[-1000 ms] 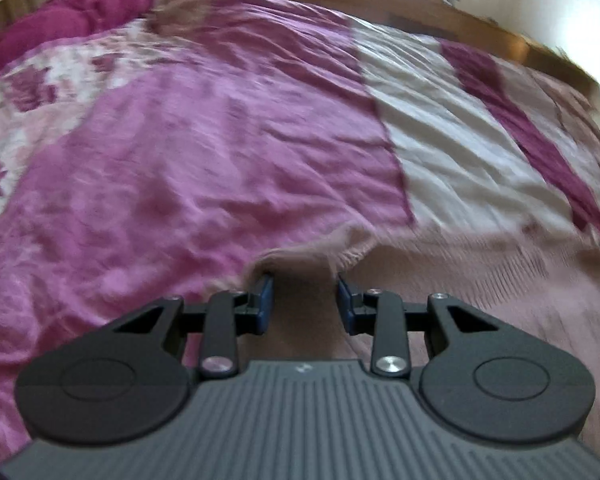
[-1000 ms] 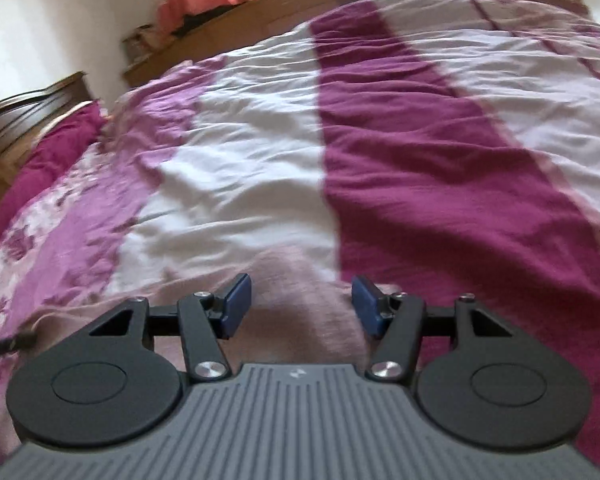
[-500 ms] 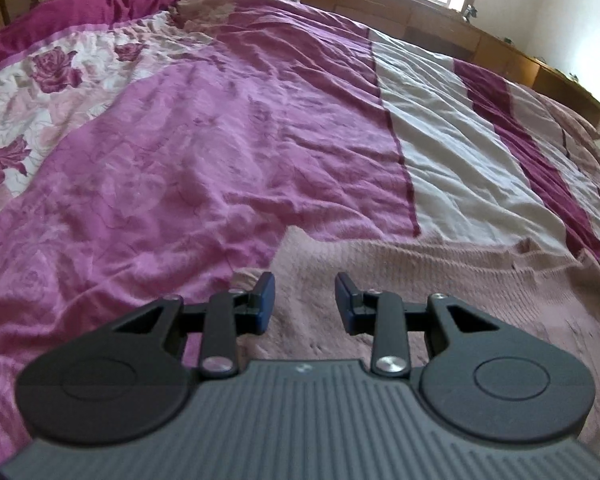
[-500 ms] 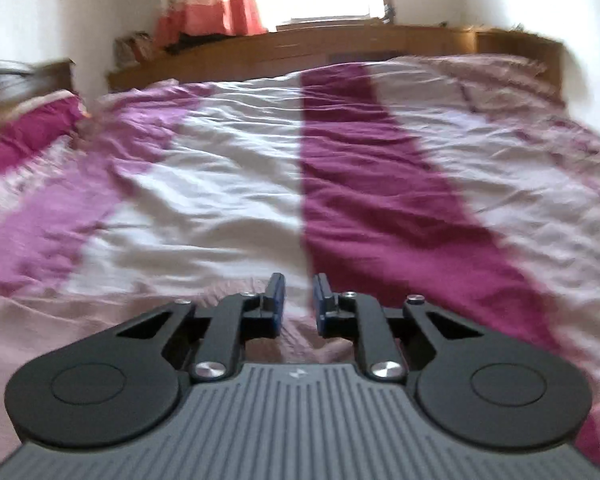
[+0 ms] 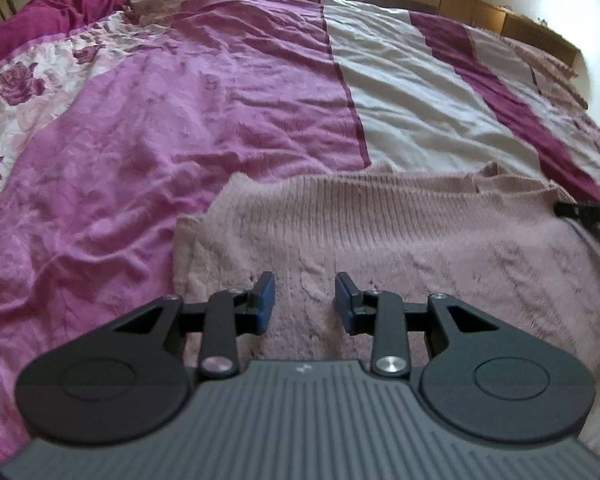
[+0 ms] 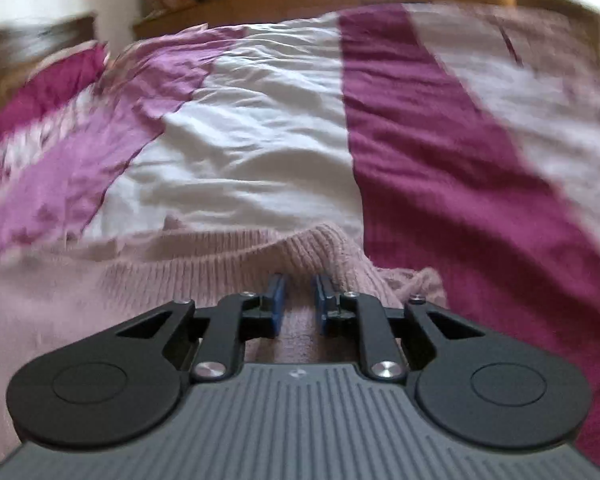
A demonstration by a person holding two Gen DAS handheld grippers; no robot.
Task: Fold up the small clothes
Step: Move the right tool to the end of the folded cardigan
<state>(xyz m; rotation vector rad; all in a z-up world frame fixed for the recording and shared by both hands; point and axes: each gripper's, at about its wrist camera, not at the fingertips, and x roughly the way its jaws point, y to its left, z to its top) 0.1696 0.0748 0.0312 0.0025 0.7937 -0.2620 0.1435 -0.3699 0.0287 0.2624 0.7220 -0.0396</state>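
The pink knit sweater lay spread across the lower half of the left view, on the striped bedspread, with its ribbed edge toward the top. I judged the folding barely begun: the sweater lay mostly flat, no finished fold showed, and every fold remained to be made.

My left gripper stood wide, holding nothing, over the sweater at lower centre. My right gripper stood narrow at lower centre of its view, with knit bunched around and beyond its fingers; I could not tell whether it pinched cloth.

Against the frame half a second earlier, the left view showed more of the sweater, and the right gripper's tip had appeared at the right edge. The right view had dropped closer to the ribbed edge.
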